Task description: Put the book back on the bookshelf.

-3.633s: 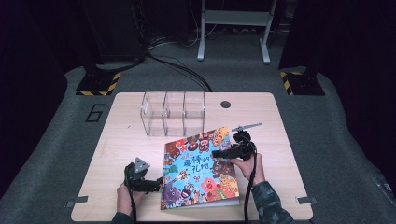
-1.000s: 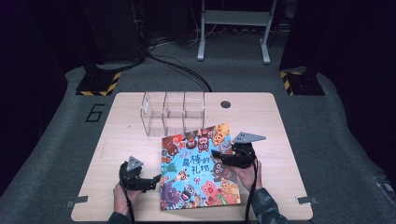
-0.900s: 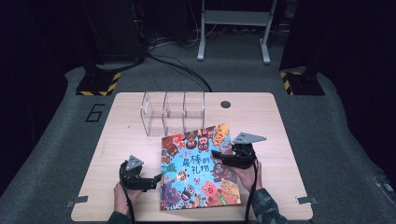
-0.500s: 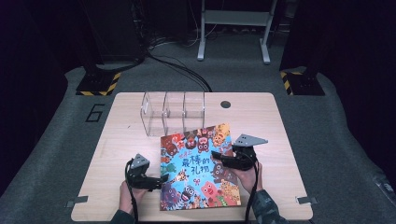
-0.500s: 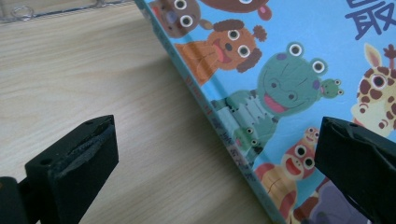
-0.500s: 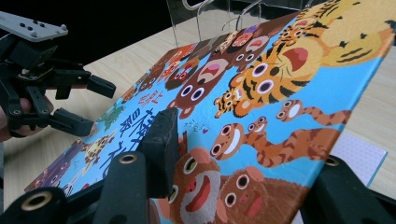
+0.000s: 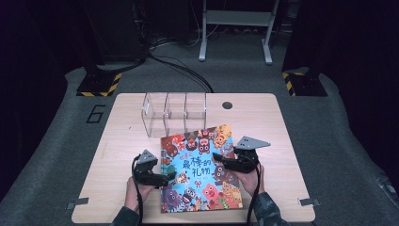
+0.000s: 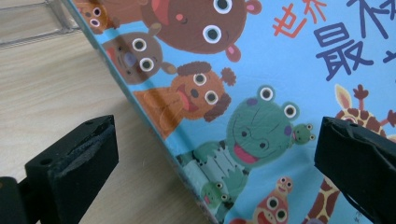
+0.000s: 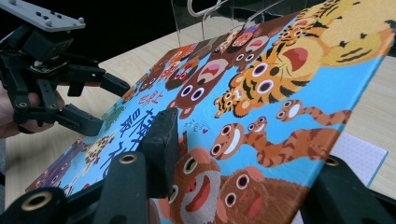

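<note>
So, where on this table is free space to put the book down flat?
Bare wood lies on the table left of the picture book and the clear divider box, and along the right edge past the right gripper. It is crowded in the near middle, where the left gripper also meets the book.

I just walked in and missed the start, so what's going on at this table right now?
A person at the wooden table works a colourful picture book with a gripper in each hand. The right gripper is shut on the book's right edge, with that side raised off the table. The left gripper stands open, its jaws either side of the book's left edge but not pressing it. A clear divided organiser stands just behind the book.
</note>
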A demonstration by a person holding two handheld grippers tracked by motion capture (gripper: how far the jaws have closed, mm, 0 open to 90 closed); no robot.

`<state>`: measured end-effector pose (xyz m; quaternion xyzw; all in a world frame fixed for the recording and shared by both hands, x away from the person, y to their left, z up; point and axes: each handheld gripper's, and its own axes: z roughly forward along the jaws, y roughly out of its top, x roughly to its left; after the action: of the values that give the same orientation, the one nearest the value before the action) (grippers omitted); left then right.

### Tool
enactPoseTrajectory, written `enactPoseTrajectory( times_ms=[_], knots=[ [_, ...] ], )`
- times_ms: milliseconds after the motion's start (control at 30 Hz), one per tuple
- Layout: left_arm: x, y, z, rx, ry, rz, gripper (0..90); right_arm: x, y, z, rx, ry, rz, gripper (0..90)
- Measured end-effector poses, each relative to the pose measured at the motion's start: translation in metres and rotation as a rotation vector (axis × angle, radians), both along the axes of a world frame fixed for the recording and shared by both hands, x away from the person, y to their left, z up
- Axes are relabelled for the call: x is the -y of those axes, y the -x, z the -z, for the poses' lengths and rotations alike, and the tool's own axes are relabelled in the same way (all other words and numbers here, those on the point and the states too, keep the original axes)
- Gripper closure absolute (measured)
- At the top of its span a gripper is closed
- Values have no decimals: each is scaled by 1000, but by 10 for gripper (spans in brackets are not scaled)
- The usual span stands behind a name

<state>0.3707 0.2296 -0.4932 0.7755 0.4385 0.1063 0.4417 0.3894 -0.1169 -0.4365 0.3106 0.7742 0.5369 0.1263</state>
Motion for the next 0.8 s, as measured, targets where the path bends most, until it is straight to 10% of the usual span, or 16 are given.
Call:
enactPoseTrajectory(
  times_ms=[800],
  knots=[
    [-1,-14,-2,-57,94,69,0,-1,5,-1,54,-16,-30,514]
  ],
)
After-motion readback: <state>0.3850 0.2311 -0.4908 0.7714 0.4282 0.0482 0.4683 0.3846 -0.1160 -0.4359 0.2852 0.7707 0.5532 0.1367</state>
